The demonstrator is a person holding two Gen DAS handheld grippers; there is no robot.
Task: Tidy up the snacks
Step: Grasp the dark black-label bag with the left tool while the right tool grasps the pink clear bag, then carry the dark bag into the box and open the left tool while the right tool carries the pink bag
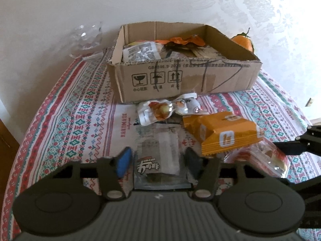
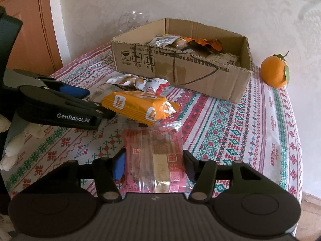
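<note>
Left gripper sits low over the patterned tablecloth, jaws spread wide either side of a clear grey-edged snack packet. Packet lies flat on the cloth between the fingers; contact with the pads can't be told. Its long axis runs along the fingers, pointing toward the cardboard box, printed end nearest the camera.

Right gripper also low, jaws wide, straddling a red clear-window snack packet. That packet lies flat, long axis along the fingers, far end pointing at the orange biscuit pack; its sides are just beside the pads, and whether they grip can't be told.

The orange pack lies flat between the two grippers, long axis running diagonally, one crimped end toward the left gripper's fingers, the other toward the box's right part. In the left view it overlaps the red packet's edge.

Two small white pouches lie crumpled, touching each other, just in front of the box's near wall, long axes roughly parallel to that wall.

The box is open-topped, shallow, and already holds several wrappers, including an orange one near the back. A clear glass jar stands by the box's left back corner. An orange fruit with leaves sits on the cloth right of the box, apart from it.
</note>
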